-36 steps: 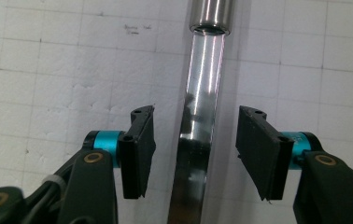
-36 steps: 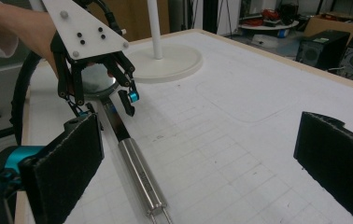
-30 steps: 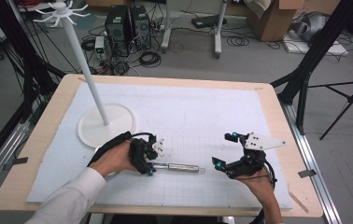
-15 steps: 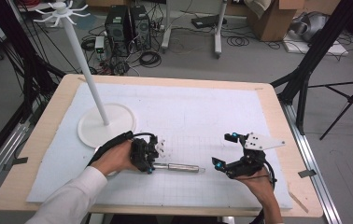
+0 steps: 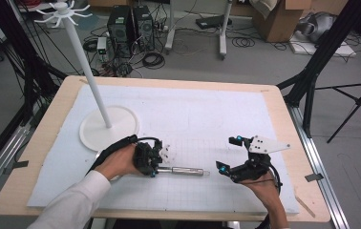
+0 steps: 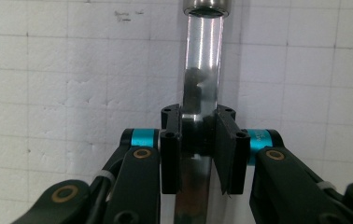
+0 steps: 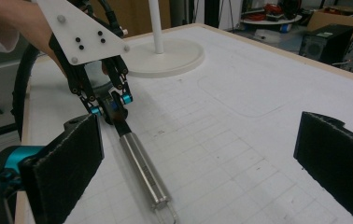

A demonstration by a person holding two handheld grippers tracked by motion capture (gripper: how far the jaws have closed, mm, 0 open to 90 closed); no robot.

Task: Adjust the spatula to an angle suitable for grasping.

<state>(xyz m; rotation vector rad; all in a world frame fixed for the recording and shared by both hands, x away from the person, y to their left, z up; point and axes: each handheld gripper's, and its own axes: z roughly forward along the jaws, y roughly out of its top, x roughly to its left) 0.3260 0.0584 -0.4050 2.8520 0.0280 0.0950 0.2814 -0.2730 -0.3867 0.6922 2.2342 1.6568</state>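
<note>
Closing over the last second, the left gripper (image 5: 155, 160) now pinches the near end of a metal rod (image 5: 186, 170) between its fingers (image 6: 171, 154). Left of it, a white stand (image 5: 108, 127) rises from the worktop (image 5: 283, 114). From that grip the rod lies flat, its long axis running right toward the right gripper (image 5: 228, 155). That gripper hovers just past the rod's free end, fingers (image 7: 67, 165) spread and empty, hand low.
</note>
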